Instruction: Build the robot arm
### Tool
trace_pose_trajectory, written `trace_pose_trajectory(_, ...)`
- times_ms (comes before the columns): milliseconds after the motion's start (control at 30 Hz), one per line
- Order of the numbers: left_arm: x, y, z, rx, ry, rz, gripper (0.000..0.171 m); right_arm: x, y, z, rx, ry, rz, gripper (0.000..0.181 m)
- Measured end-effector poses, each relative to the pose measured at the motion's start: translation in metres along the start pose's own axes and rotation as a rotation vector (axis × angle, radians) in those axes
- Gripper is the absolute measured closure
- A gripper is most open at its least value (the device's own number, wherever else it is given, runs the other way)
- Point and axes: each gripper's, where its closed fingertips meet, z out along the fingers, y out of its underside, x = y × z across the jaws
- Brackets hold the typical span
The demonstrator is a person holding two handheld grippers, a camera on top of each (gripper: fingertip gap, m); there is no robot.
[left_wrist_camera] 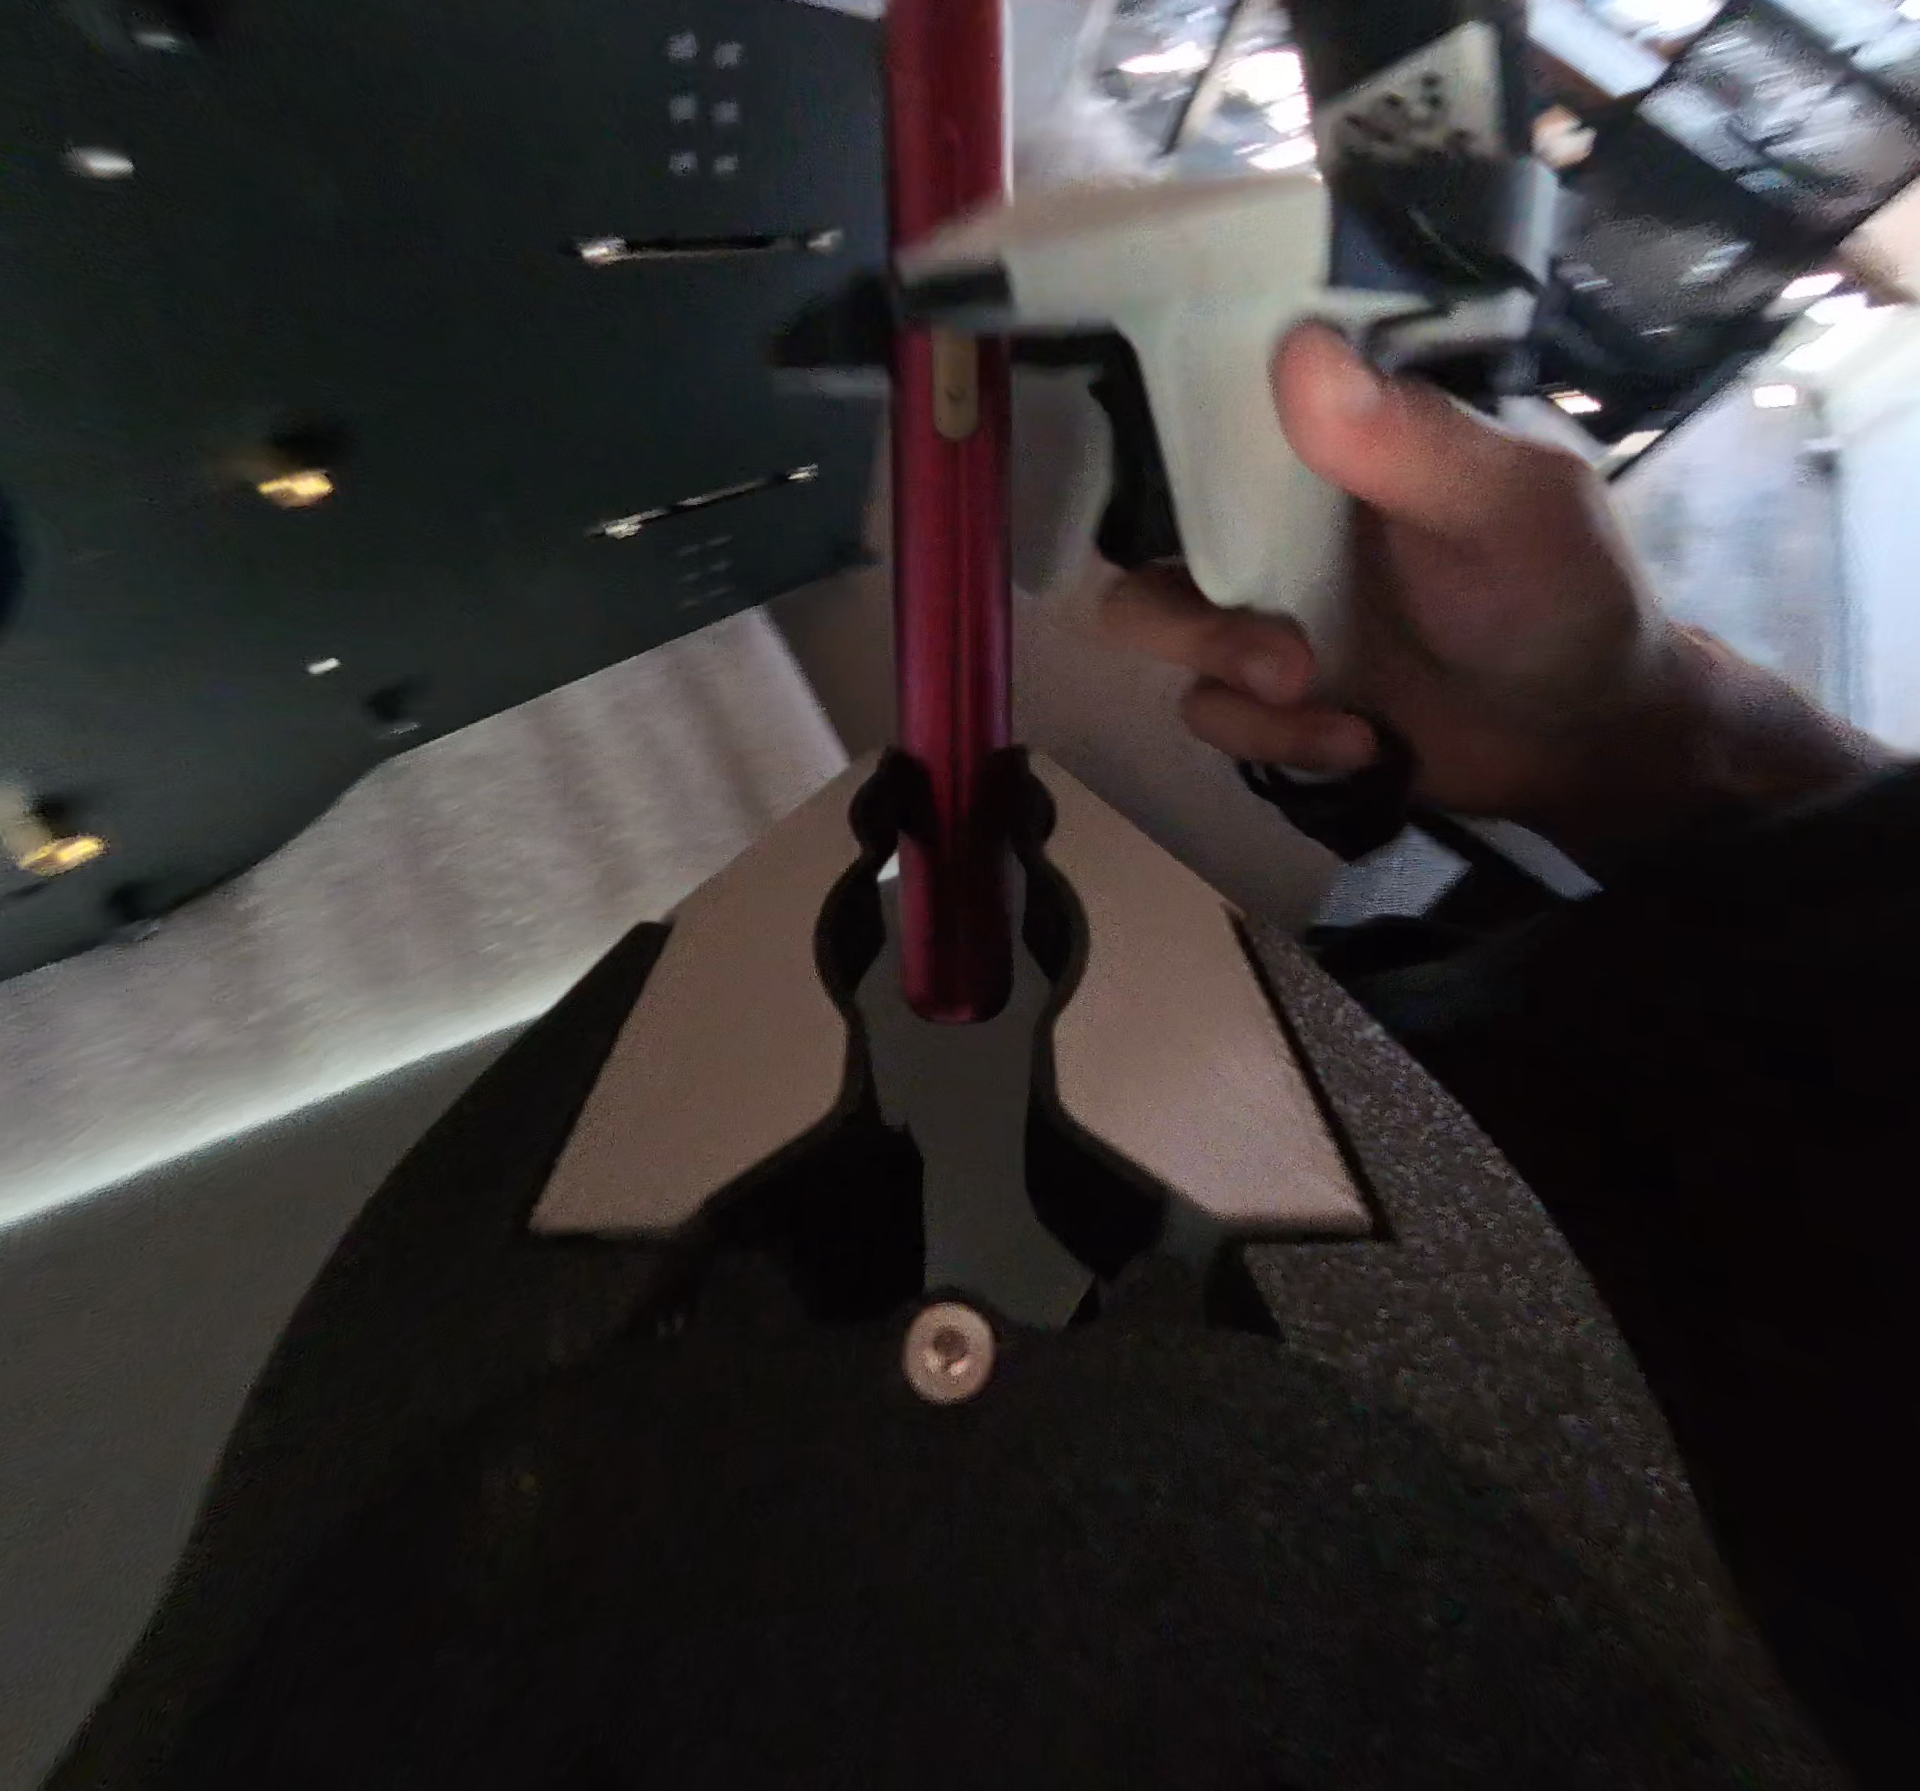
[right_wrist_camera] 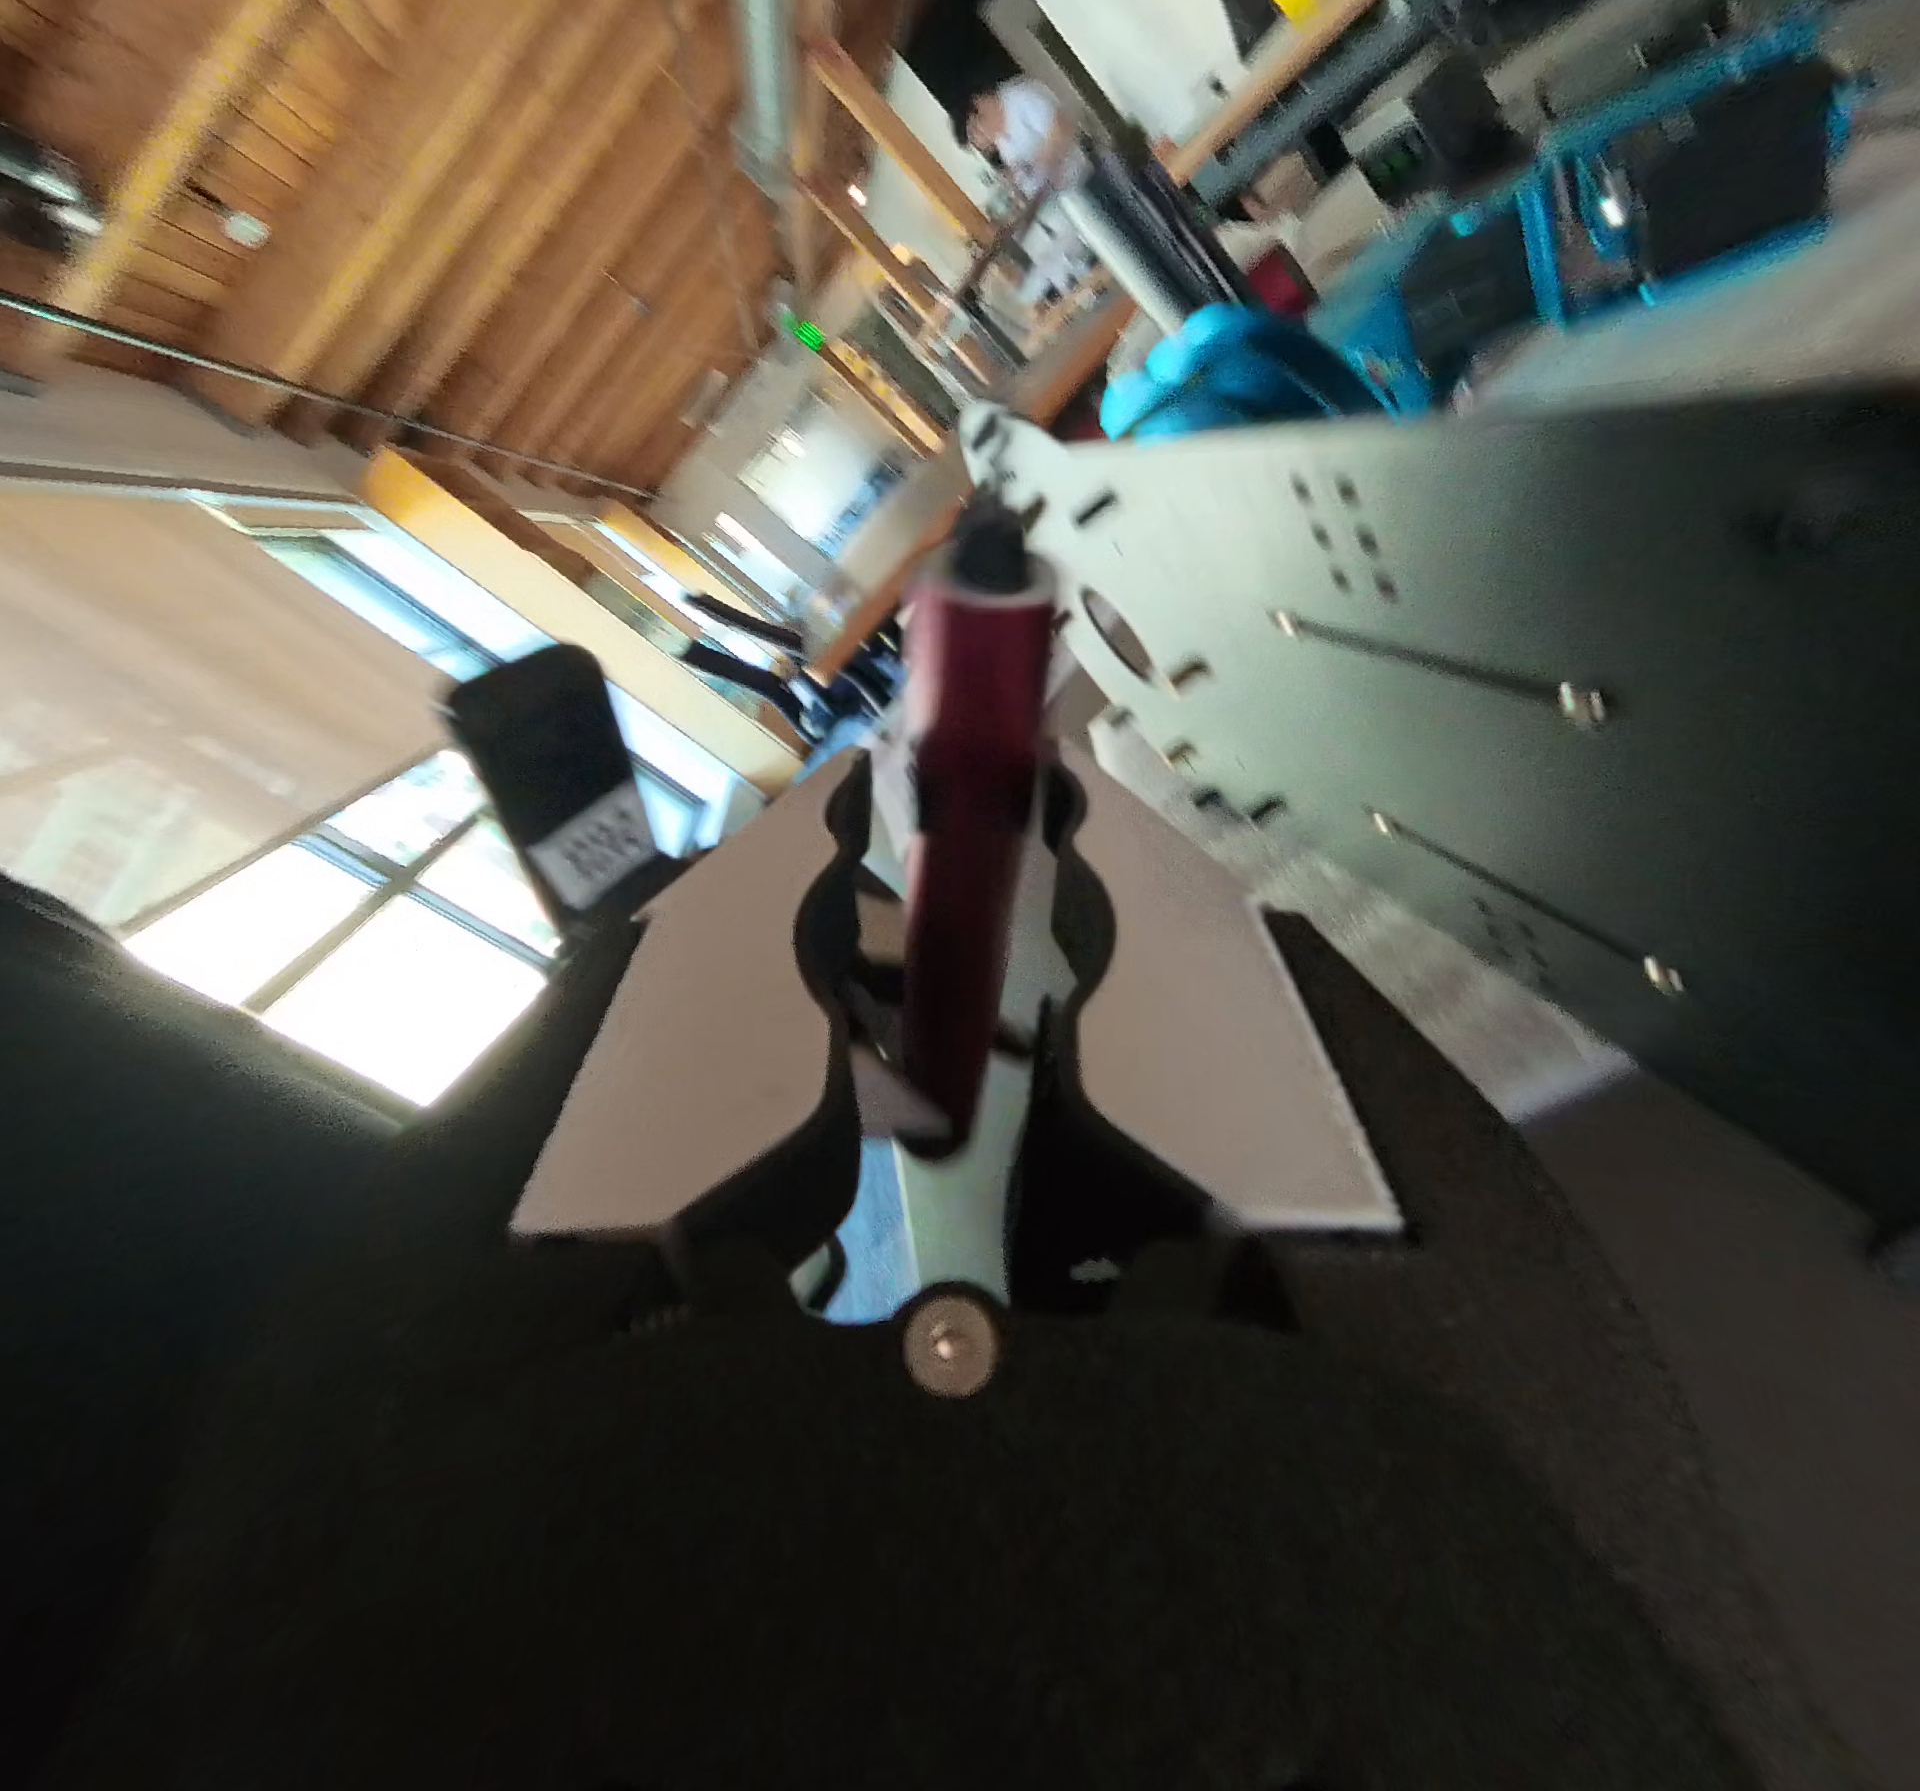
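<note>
- Left tongs (left_wrist_camera: 953, 806): closed around the lower end of a red screwdriver (left_wrist_camera: 951, 536), which stands along their axis.
- Right tongs (right_wrist_camera: 953, 806): gripping the same screwdriver's shaft crosswise, held by a hand (left_wrist_camera: 1475, 619).
- Black panel (left_wrist_camera: 364, 370): perforated, just behind, above the counter (left_wrist_camera: 468, 910).

You're in a workshop: wooden ceiling beams (right_wrist_camera: 436, 131) above your tongs, cluttered workbenches (right_wrist_camera: 1455, 48) beyond, a perforated black metal panel (right_wrist_camera: 1558, 702) beside them.

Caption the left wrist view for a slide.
Left claw and right claw both grip a slim red metal screwdriver beside a perforated black metal panel.
</note>
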Motion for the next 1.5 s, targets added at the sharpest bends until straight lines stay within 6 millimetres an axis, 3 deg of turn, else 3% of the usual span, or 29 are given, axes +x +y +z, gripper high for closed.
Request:
trace_pose_trajectory(33, -0.007, 0.002, -0.002, -0.022, -0.066, 0.005, 0.152, 0.01, 0.009, 0.001, -0.008, 0.049, 0.009, 0.137)
trace_pose_trajectory(67, -0.009, 0.005, -0.002, -0.05, -0.11, 0.023, 0.152, 0.018, 0.014, 0.0, 0.007, 0.093, 0.023, 0.136)
trace_pose_trajectory(100, -0.008, 0.009, -0.002, -0.084, -0.14, 0.059, 0.152, 0.026, 0.016, -0.002, 0.021, 0.125, 0.045, 0.156)
trace_pose_trajectory(200, -0.004, 0.013, -0.005, -0.116, -0.202, 0.126, 0.151, 0.022, 0.02, -0.002, 0.018, 0.031, 0.162, 0.161)
trace_pose_trajectory(267, 0.005, 0.013, -0.006, -0.104, -0.079, 0.036, 0.15, 0.017, 0.019, -0.003, 0.013, -0.018, 0.21, 0.162)
trace_pose_trajectory(367, 0.015, 0.002, -0.011, -0.046, 0.201, -0.258, 0.114, 0.007, 0.016, -0.004, 0.02, -0.107, 0.307, 0.164)
trace_pose_trajectory(533, 0.02, -0.025, -0.021, 0.125, 0.6, -0.67, 0.119, -0.006, 0.024, 0.008, -0.022, -0.166, 0.344, 0.162)
trace_pose_trajectory(600, 0.022, -0.026, -0.023, 0.144, 0.675, -0.762, 0.136, -0.008, 0.033, 0.013, -0.054, -0.172, 0.336, 0.162)
trace_pose_trajectory(667, 0.021, -0.013, -0.019, 0.101, 0.636, -0.76, 0.152, -0.009, 0.039, 0.015, -0.067, -0.193, 0.347, 0.162)
trace_pose_trajectory(767, 0.019, -0.001, -0.021, 0.055, 0.571, -0.717, 0.152, -0.002, 0.046, 0.015, -0.067, -0.191, 0.389, 0.163)
trace_pose_trajectory(933, 0.032, 0.022, -0.031, -0.034, 0.557, -0.636, 0.149, 0.011, 0.034, 0.01, -0.001, -0.226, 0.461, 0.163)
trace_pose_trajectory(1033, 0.026, 0.03, -0.026, -0.041, 0.454, -0.623, 0.151, 0.016, 0.038, 0.013, -0.014, -0.175, 0.426, 0.162)
trace_pose_trajectory(1300, 0.023, 0.023, -0.029, 0.079, 0.352, -0.77, 0.153, 0.013, 0.046, 0.013, -0.044, -0.198, 0.561, 0.153)
trace_pose_trajectory(1500, 0.035, 0.023, -0.041, 0.112, 0.364, -0.865, 0.153, 0.001, 0.055, 0.015, -0.091, -0.227, 0.596, 0.163)
